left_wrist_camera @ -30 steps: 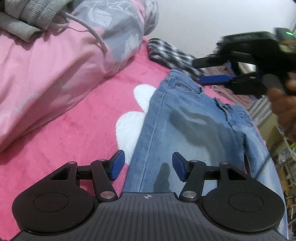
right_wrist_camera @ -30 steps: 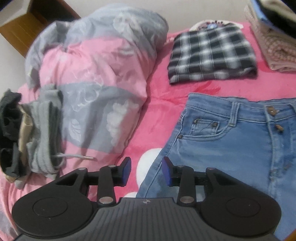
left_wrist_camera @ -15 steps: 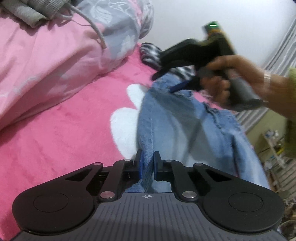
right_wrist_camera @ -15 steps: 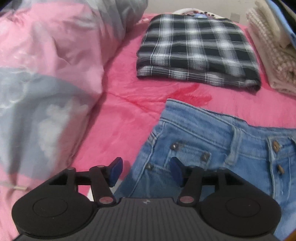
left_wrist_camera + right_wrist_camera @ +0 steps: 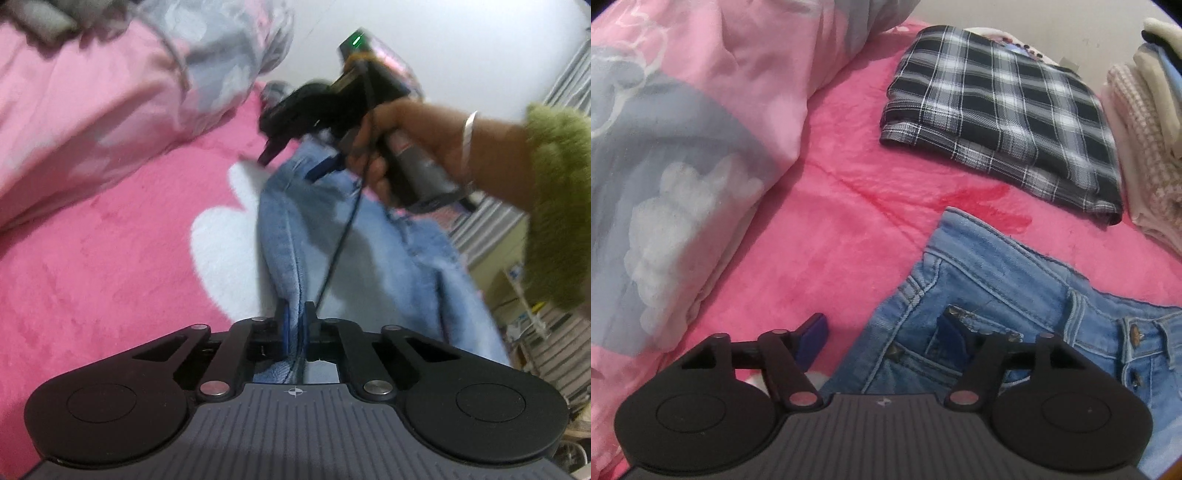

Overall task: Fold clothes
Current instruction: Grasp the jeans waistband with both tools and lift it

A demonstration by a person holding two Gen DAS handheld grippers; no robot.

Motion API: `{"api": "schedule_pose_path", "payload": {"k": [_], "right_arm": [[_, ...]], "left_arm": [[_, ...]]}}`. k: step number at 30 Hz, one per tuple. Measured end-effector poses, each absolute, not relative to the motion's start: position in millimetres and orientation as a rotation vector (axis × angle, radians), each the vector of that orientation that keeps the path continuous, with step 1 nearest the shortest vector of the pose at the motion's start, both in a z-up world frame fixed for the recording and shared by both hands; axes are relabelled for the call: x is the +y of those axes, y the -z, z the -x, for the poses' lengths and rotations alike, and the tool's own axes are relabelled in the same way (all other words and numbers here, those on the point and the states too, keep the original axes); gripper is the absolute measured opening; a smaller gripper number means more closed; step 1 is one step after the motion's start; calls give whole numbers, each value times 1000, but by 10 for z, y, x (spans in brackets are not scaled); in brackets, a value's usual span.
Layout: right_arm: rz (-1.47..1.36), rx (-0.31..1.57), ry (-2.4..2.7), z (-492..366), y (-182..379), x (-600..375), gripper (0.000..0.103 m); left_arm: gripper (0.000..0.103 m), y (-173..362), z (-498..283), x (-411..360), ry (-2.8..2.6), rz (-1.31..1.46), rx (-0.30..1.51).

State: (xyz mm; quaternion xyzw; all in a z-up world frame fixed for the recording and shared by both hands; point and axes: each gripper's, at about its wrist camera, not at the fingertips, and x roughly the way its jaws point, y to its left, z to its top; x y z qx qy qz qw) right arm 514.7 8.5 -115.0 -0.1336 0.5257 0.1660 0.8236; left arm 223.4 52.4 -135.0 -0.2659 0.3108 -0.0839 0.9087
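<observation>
Light blue jeans (image 5: 373, 254) lie lengthwise on a pink bed blanket (image 5: 110, 258). My left gripper (image 5: 294, 325) is shut on the jeans' side seam, the fabric pinched between its blue pads. In the left wrist view my right gripper (image 5: 291, 162) hovers over the waistband end, held by a hand with a bracelet and green sleeve. In the right wrist view the right gripper (image 5: 882, 338) straddles the jeans (image 5: 997, 291) at the waistband corner by the front pocket. Its jaws are opening, with the denim edge between them and the pads not pressing on it.
A pink and grey duvet (image 5: 683, 147) is heaped along the left. A folded black-and-white plaid garment (image 5: 1001, 122) lies beyond the waistband, and a stack of folded clothes (image 5: 1145, 129) sits at the far right. Striped curtains (image 5: 491, 218) and shelves stand past the bed's right edge.
My left gripper closed onto the jeans' side seam. My right gripper swung down toward the waistband corner and its jaws widened around the denim edge.
</observation>
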Motion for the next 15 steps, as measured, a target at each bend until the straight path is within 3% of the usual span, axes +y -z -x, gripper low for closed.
{"api": "schedule_pose_path", "payload": {"k": [5, 8, 9, 15], "right_arm": [[311, 1089, -337, -5117, 1113, 58, 45], [317, 1055, -338, -5080, 1086, -18, 20], [297, 1035, -348, -5035, 1058, -69, 16], [114, 870, -427, -4755, 817, -556, 14]], "left_arm": [[2, 1257, -2231, 421, 221, 549, 620], [2, 1233, -2266, 372, 244, 546, 613], [2, 1225, -2274, 352, 254, 545, 610], [2, 1144, -2248, 156, 320, 509, 593]]}}
